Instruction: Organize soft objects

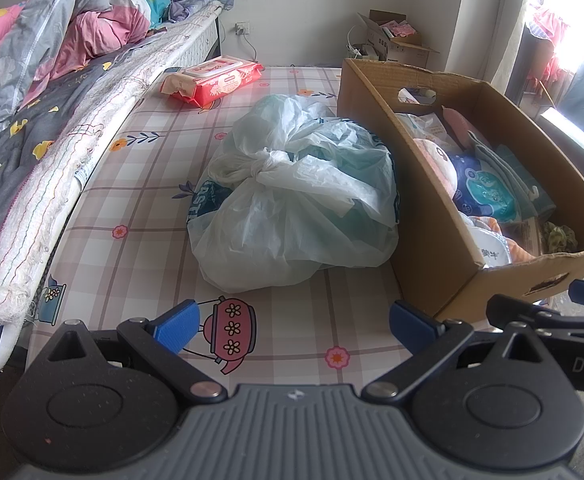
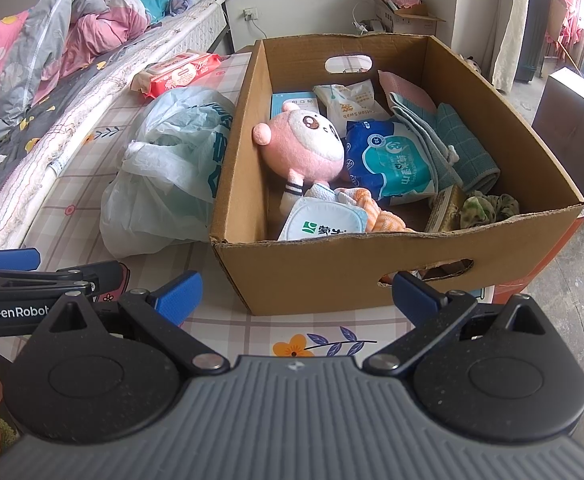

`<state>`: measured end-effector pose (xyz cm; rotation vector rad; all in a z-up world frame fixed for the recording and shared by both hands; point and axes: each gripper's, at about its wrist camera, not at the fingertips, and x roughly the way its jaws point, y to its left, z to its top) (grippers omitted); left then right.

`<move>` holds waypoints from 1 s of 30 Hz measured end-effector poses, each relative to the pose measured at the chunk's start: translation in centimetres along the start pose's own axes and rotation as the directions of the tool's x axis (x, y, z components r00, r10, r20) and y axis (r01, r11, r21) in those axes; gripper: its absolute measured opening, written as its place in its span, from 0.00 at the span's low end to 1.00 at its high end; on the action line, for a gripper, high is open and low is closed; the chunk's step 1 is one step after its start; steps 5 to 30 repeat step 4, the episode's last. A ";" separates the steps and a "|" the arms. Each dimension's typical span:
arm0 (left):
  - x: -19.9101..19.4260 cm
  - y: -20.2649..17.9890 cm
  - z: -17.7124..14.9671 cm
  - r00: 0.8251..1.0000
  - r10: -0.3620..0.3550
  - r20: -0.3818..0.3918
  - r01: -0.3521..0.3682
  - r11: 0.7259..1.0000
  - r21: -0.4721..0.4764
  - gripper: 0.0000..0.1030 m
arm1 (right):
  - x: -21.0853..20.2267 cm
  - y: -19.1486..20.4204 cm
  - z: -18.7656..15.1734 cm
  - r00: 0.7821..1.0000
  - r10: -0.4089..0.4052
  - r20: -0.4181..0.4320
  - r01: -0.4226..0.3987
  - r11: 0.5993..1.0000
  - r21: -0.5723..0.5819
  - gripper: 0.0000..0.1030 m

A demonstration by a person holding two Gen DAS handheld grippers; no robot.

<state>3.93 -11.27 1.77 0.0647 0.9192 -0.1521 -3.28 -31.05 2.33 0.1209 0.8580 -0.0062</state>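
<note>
Soft things are mostly lying in the cardboard box (image 2: 331, 276) ahead of the right tool (image 2: 296, 294), while the knotted plastic bag (image 1: 295, 196) is sitting ahead of the left tool (image 1: 293, 322), both released, so gripping the knot looks surest.

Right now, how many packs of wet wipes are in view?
2: a red plastic wipes pack on the checked table by the bed, and a blue-and-teal wipes pack inside the cardboard box. Others may be buried.

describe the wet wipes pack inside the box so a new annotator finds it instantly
Start at the open cardboard box on the checked table cover. Inside, right of the pink plush toy, lies the wet wipes pack. It is the only blue-and-teal plastic pack; the other wipes pack, red, lies outside on the table.
</note>
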 end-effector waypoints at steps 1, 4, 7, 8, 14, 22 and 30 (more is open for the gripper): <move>0.0 0.0 0.0 1.000 0.000 0.000 0.000 1.000 0.000 0.99 | 0.0 0.0 0.0 1.000 0.000 0.000 0.000 1.000 0.000 0.99; 0.1 0.0 -0.1 1.000 -0.002 -0.003 0.002 1.000 -0.001 0.99 | 0.1 -0.1 -0.1 1.000 -0.002 -0.002 0.002 1.000 -0.002 0.99; 0.1 0.0 -0.1 1.000 -0.002 -0.003 0.002 1.000 -0.001 0.99 | 0.1 -0.1 -0.1 1.000 -0.002 -0.002 0.002 1.000 -0.002 0.99; 0.1 0.0 -0.1 1.000 -0.002 -0.003 0.002 1.000 -0.001 0.99 | 0.1 -0.1 -0.1 1.000 -0.002 -0.002 0.002 1.000 -0.002 0.99; 0.1 0.0 -0.1 1.000 -0.002 -0.003 0.002 1.000 -0.001 0.99 | 0.1 -0.1 -0.1 1.000 -0.002 -0.002 0.002 1.000 -0.002 0.99; 0.1 0.0 -0.1 1.000 -0.002 -0.003 0.002 1.000 -0.001 0.99 | 0.1 -0.1 -0.1 1.000 -0.002 -0.002 0.002 1.000 -0.002 0.99; 0.1 0.0 -0.1 1.000 -0.002 -0.003 0.002 1.000 -0.001 0.99 | 0.1 -0.1 -0.1 1.000 -0.002 -0.002 0.002 1.000 -0.002 0.99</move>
